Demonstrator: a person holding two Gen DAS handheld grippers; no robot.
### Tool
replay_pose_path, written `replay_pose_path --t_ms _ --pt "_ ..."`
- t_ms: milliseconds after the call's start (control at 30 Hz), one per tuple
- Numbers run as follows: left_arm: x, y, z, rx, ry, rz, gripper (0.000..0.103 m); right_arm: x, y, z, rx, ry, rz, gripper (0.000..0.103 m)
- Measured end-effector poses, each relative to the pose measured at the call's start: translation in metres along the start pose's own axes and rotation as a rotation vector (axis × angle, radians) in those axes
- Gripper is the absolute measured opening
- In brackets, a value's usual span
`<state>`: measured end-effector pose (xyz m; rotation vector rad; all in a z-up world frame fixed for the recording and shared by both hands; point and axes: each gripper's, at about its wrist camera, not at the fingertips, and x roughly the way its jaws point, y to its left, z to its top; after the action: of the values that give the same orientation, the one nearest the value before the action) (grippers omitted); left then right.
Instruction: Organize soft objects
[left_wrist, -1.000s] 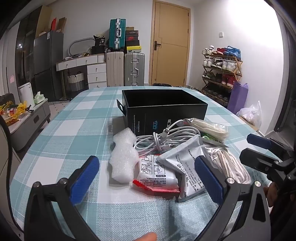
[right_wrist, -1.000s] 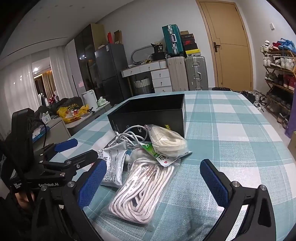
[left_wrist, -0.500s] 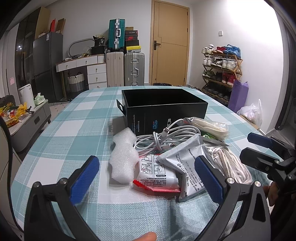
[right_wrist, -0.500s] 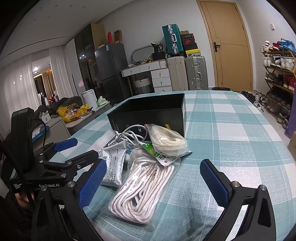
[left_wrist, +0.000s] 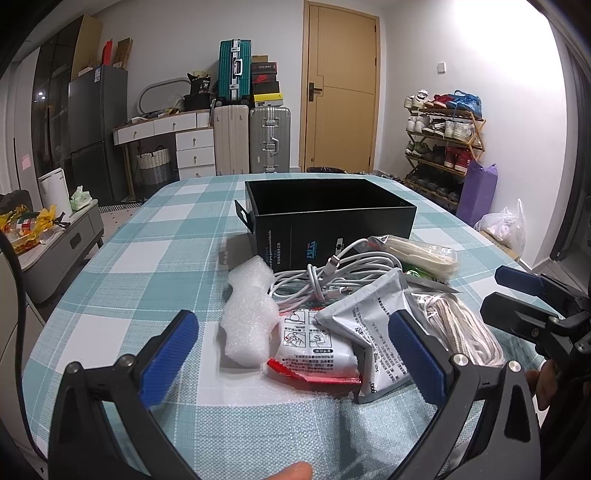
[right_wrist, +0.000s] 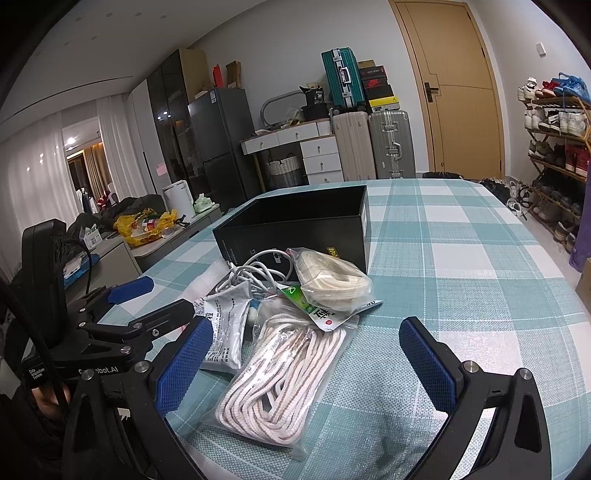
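Soft packets, a bagged rope and white foam among them, lie heaped on our checked worktop before the black box; our left tongs and right tongs gape wide, holding nothing.

My left gripper is spread wide, its blue pads far apart and holding nothing. My right gripper is spread just as wide, empty too. Each shows at the edge of the other's view, side by side and level. A fingertip pokes in below my left gripper.
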<state>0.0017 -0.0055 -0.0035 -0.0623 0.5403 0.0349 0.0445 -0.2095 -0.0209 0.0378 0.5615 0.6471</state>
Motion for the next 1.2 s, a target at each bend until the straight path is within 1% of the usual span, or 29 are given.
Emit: replay_pose_path --t_ms 1200 --pt "-0.0017 0.0004 -0.0002 -0.005 -0.004 0.006 0.103 0.0010 -0.0012 -0.0003 -0.002 0.003 -0.001 0.103"
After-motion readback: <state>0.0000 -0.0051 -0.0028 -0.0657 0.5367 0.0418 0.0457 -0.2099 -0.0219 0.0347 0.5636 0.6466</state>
